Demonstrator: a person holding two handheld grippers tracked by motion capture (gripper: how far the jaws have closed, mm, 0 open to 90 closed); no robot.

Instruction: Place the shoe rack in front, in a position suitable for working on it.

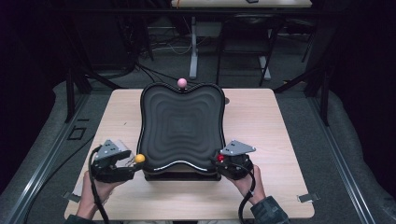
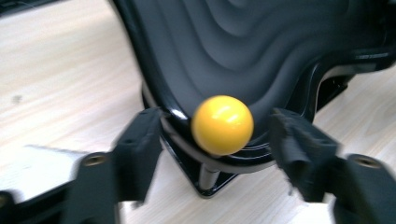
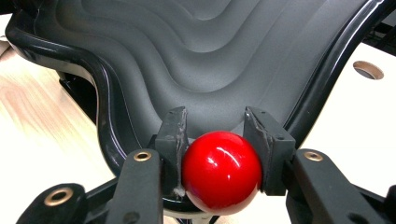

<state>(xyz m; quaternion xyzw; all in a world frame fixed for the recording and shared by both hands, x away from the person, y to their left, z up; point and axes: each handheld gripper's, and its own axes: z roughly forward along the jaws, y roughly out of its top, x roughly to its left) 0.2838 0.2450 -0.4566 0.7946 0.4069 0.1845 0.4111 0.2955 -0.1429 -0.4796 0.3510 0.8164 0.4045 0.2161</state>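
Right gripper (image 3: 217,140) jaws clamp red knob (image 3: 221,171) at black wavy tray (image 1: 180,123) near corner, left gripper (image 2: 212,135) jaws gape around yellow knob (image 2: 222,124) opposite, ungripped; lifting now could tip tray.

Left gripper (image 1: 128,161) at seven o'clock, held in a hand (image 1: 95,189) coming in from the bottom edge, jaws spread wide and touching nothing. Right gripper (image 1: 223,159) at five o'clock, gripped by the other hand (image 1: 250,184), jaws closed tight on a red knob (image 3: 221,171).
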